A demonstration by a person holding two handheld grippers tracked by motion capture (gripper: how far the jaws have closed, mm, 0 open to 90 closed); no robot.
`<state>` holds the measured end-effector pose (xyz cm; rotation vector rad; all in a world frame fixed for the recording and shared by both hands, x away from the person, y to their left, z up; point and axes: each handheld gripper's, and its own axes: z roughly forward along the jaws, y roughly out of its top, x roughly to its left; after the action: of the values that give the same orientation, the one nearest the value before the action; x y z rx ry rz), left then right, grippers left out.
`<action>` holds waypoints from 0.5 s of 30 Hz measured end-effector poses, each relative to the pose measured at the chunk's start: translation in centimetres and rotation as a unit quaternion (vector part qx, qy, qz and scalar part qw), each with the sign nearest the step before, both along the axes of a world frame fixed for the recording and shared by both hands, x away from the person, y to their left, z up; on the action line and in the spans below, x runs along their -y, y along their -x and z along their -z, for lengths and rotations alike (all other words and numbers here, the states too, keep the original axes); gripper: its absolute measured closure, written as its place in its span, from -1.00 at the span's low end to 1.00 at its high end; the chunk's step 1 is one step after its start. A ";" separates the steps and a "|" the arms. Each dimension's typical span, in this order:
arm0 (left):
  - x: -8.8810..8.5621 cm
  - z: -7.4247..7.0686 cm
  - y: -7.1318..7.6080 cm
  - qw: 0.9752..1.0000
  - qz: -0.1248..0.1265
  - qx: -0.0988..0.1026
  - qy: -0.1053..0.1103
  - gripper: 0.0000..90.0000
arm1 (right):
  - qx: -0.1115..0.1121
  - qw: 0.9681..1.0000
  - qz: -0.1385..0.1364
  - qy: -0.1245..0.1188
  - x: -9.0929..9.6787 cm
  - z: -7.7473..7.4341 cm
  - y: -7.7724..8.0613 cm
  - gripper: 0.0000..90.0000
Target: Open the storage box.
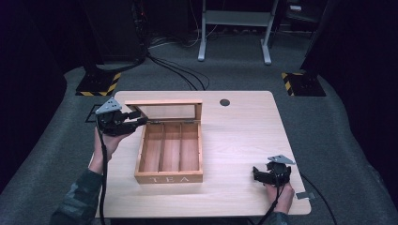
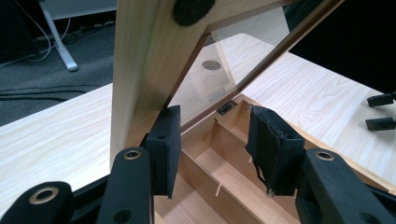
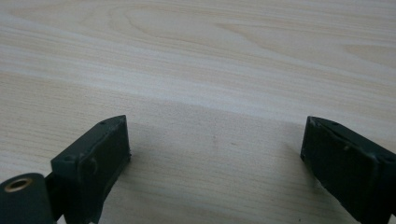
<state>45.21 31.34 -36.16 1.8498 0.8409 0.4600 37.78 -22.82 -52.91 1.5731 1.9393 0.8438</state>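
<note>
Wooden tea box (image 1: 170,157) mid-worktop (image 1: 244,136), glass-paned lid (image 1: 164,102) upright at far side. Probably light, stiff; pane fragile, so grip by frame. Left gripper (image 1: 141,119) jaws apart by lid's left edge; right gripper (image 1: 257,174) jaws apart, empty.

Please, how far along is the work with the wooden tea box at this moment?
Done: the lid stands raised on the tea box, and its three compartments are empty. In hand: the left gripper is at the lid's left edge, one pad by the frame, jaws apart, not clamping. The right gripper rests open on the table. Left: probably moving the lid; which way, I cannot tell.
</note>
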 end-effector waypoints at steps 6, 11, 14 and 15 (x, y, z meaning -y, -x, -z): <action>0.0 0.0 0.0 1.000 0.001 -0.001 -0.001 0.20 | 0.002 1.000 -0.002 0.001 0.0 0.0 0.0 -0.83; 0.0 0.0 0.0 1.000 0.000 0.000 -0.001 0.20 | 0.002 1.000 -0.002 0.001 0.0 0.0 0.0 -0.83; 0.0 0.0 0.0 1.000 0.000 0.000 -0.002 0.21 | 0.002 1.000 -0.002 0.001 0.0 0.0 0.0 -0.83; 0.0 0.0 0.0 1.000 0.000 0.000 -0.001 0.21 | 0.002 1.000 -0.002 0.001 0.0 0.0 0.0 -0.83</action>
<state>45.20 31.36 -36.15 1.8531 0.8403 0.4600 37.80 -22.84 -52.93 1.5656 1.9414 0.8458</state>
